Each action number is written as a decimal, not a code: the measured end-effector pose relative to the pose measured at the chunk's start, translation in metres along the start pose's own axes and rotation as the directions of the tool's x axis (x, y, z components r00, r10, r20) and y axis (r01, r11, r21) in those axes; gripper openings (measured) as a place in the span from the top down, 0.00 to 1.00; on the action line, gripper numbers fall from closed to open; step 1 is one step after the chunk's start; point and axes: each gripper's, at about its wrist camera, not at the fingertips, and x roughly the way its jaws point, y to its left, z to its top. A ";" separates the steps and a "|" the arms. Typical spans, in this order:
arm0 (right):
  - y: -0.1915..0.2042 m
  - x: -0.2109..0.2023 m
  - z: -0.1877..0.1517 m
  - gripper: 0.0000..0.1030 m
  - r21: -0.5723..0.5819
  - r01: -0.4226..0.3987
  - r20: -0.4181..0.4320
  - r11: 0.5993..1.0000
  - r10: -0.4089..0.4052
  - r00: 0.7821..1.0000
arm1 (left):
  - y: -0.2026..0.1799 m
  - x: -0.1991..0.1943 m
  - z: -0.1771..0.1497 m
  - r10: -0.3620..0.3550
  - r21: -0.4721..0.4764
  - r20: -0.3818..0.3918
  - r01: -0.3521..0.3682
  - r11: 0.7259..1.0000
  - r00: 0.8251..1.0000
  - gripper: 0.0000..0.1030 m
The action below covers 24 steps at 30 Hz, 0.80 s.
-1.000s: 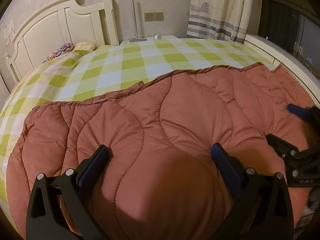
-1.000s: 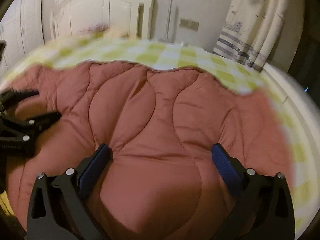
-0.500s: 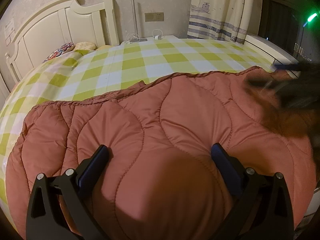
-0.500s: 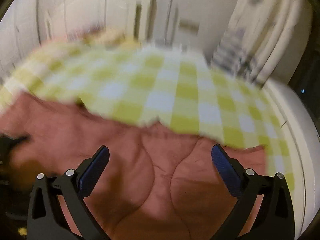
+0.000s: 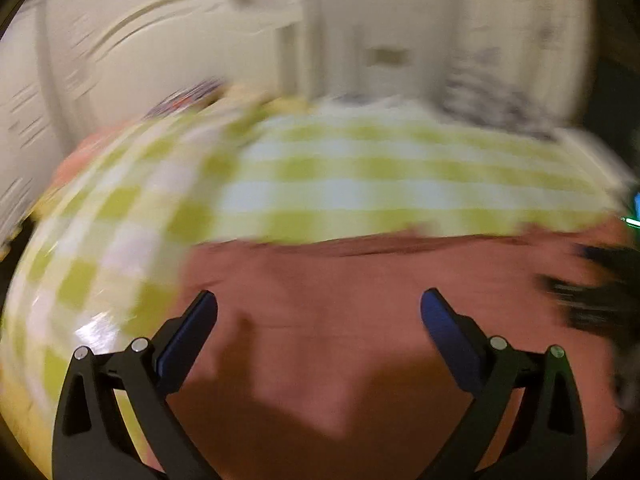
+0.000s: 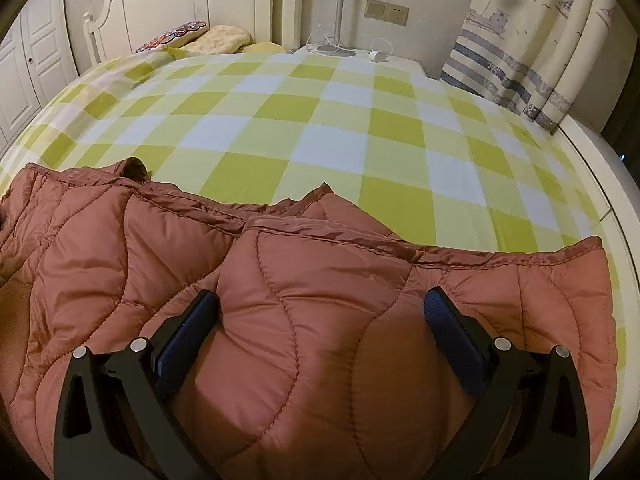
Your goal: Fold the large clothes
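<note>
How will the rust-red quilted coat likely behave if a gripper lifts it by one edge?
Probably floppy: the coat lies in soft puffed folds. Likely light for its bulk, given the padded quilting. Its shiny shell may slip between the right gripper pads.

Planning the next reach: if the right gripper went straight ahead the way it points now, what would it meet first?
The right gripper is open, with the puffy rust-red quilted coat bulging between its fingers, so it would meet the coat at once. Beyond its hem lies only the checked bedsheet.

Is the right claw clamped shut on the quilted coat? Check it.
No, the right claw stands wide open, its blue pads apart over the puffy reddish coat.
</note>
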 end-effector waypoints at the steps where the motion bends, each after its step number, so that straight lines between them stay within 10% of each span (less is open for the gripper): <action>1: 0.000 0.000 0.000 0.04 0.001 -0.001 0.002 1.000 0.001 1.000 | 0.011 0.020 -0.004 0.005 -0.027 -0.055 -0.007 1.000 0.998 0.02; 3: 0.001 0.000 -0.001 0.04 0.005 -0.006 0.002 1.000 0.006 1.000 | 0.029 0.042 -0.007 -0.107 -0.105 -0.107 0.096 0.990 0.989 0.02; 9: -0.003 -0.023 0.001 0.05 0.057 0.032 0.038 0.998 -0.035 0.999 | 0.015 0.042 0.001 -0.040 -0.032 -0.095 0.037 0.999 0.995 0.02; 13: 0.038 -0.088 -0.016 0.05 -0.057 -0.108 0.191 0.992 0.117 0.975 | 0.020 0.041 0.000 -0.057 -0.050 -0.091 0.052 0.997 0.994 0.02; 17: 0.110 -0.076 -0.062 0.05 -0.306 -0.115 0.077 0.945 0.145 0.986 | 0.018 0.040 -0.005 -0.056 -0.050 -0.086 0.052 0.997 0.995 0.02; 24: 0.084 -0.090 -0.059 0.05 -0.253 -0.083 0.147 0.964 0.123 0.981 | 0.019 0.039 -0.006 -0.061 -0.052 -0.082 0.057 0.997 0.995 0.02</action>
